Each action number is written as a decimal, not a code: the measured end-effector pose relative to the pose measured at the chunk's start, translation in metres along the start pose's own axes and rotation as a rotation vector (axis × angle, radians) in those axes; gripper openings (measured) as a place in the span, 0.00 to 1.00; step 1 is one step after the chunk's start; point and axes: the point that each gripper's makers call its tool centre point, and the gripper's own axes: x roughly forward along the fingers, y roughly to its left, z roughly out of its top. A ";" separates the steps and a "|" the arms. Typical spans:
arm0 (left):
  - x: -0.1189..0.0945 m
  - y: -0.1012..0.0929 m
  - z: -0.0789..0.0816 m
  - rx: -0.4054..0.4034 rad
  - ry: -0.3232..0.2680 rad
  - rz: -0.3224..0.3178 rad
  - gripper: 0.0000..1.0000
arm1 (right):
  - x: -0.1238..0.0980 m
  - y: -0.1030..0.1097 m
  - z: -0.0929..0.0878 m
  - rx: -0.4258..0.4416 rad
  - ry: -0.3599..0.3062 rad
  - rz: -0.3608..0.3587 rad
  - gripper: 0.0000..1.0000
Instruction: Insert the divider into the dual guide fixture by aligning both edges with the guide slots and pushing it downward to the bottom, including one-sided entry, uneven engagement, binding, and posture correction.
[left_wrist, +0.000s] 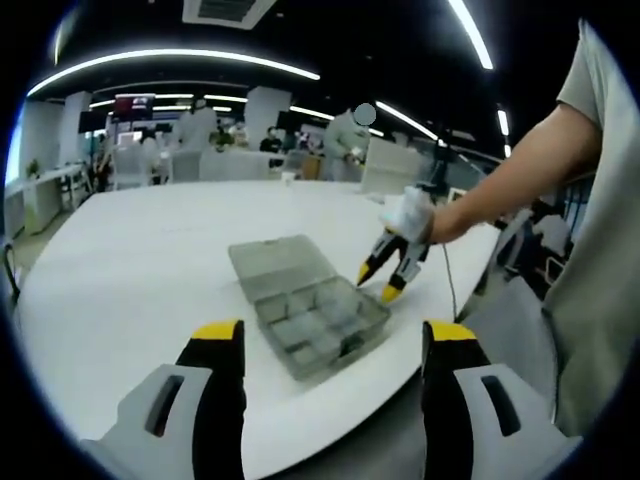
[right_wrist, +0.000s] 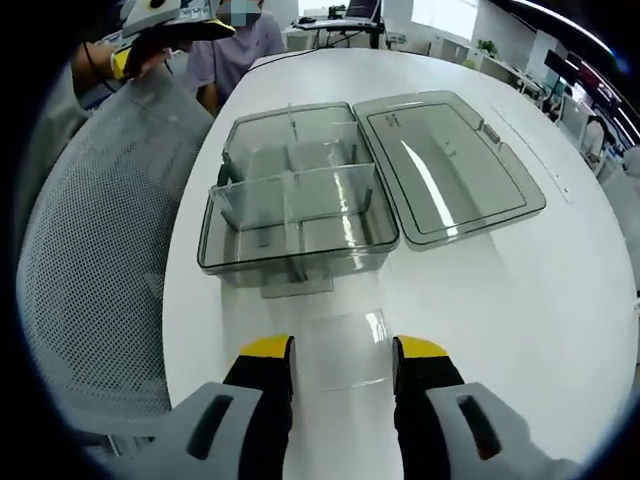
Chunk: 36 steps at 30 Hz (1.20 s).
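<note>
Right gripper (right_wrist: 338, 362) grips the clear divider (right_wrist: 340, 345) between near-closed jaws, the open compartment box (right_wrist: 290, 210) just ahead; left gripper (left_wrist: 333, 345) hangs wide open, empty; keep the divider square, entering both slots together

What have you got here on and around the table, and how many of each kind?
tongs: 2 (left tongs, right tongs)
box, lid open: 1
divider, clear, between the right tongs: 1
chair: 1
table: 1
Total: 6
</note>
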 end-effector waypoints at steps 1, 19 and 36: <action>0.000 0.000 0.000 0.000 0.001 0.000 0.70 | 0.001 0.000 -0.001 -0.001 0.007 0.003 0.35; 0.001 0.000 -0.004 -0.008 0.023 -0.004 0.69 | 0.003 -0.003 -0.003 -0.070 0.022 0.028 0.29; 0.000 -0.002 -0.005 0.003 0.021 -0.015 0.69 | -0.003 0.002 -0.010 -0.077 0.060 0.009 0.27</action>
